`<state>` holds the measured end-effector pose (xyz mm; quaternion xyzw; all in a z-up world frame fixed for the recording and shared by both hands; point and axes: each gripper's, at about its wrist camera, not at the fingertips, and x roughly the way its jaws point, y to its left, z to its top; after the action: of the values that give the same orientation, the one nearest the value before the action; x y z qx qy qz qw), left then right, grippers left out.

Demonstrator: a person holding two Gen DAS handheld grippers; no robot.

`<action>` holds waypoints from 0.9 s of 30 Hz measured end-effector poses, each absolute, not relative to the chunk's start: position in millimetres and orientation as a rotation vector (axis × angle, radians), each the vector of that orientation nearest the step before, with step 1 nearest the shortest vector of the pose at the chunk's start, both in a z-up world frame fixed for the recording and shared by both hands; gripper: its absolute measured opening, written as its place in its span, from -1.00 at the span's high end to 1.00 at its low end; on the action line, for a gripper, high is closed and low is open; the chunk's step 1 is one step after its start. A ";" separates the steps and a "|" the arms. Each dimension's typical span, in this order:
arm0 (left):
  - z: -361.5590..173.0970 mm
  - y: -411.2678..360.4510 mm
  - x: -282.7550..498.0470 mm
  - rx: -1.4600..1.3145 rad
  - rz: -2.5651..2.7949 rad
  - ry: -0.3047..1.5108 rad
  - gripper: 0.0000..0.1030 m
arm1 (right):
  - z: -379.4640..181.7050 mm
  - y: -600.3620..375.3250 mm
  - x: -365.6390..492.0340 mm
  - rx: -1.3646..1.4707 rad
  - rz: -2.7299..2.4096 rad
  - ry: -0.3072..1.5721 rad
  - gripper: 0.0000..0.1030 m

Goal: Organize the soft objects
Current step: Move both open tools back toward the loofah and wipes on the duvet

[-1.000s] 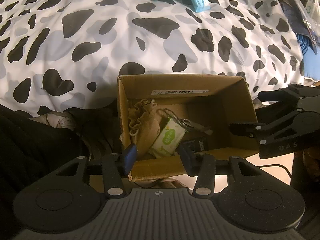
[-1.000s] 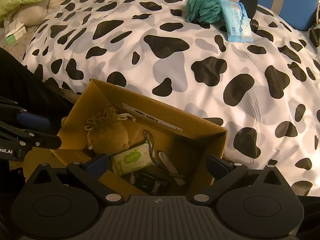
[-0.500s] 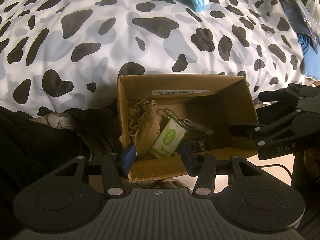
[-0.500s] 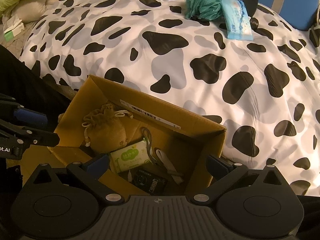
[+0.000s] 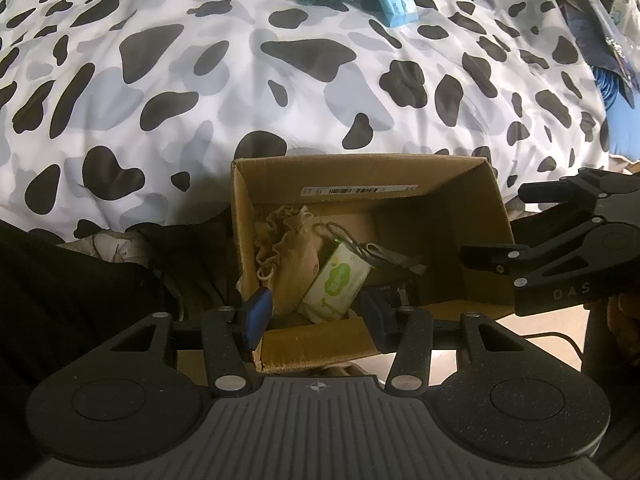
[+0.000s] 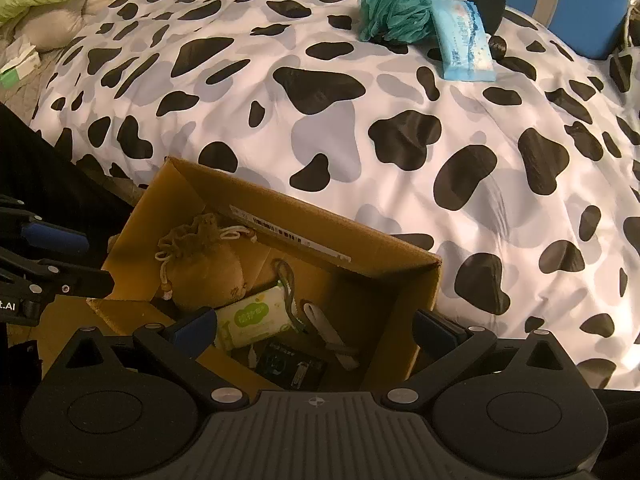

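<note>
Cardboard box (image 5: 360,184) stands open-topped at the near edge of the bed (image 5: 200,92), its far wall against the cow-patterned duvet. A barcode label runs along the inside of that far wall.

Left gripper (image 5: 316,314): fingers part-way apart, straddling the near left corner of the box rim. Nothing is gripped between the blue pads; the left pad sits just outside the left wall, the right one over the near wall.

Right gripper (image 6: 316,326): fingers wide, spanning most of the box's near side and holding nothing. Its right pad sits outside the right wall.

Contents, all low in the box:
- tan drawstring pouch (image 6: 204,268) at the left, gathered neck pointing toward the far left corner
- green-and-white wipes pack (image 6: 252,318) lying tilted, long axis running left-near to right-far, one end leaning on the pouch
- a grey strap (image 6: 288,292) and a small dark packet (image 6: 290,364) beside it

The right half of the box floor is largely bare.

On the far side of the bed, well apart from the box, a teal bath pouf (image 6: 394,10) touches a light blue tissue pack (image 6: 462,38), whose long axis runs near–far. Open duvet lies between them and the box.
</note>
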<state>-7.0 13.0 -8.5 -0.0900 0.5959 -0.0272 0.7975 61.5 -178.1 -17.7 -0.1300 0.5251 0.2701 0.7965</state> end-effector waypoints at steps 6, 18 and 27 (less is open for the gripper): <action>-8.8 16.5 -1.3 -0.211 -0.058 1.266 0.06 | -14.5 -179.1 64.8 -0.263 0.557 1.108 -1.00; -8.6 26.4 23.6 -0.253 -0.063 1.209 0.06 | -9.4 -184.4 80.9 -0.212 0.489 1.074 -1.00; -8.1 31.8 50.4 -0.229 -0.061 1.172 0.06 | -3.3 -194.8 106.7 -0.170 0.456 1.042 -1.00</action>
<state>50.4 31.8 -8.1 -0.1079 0.5517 -0.0285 0.8265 106.7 -194.8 -3.3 -0.0806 0.4927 0.2156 0.8392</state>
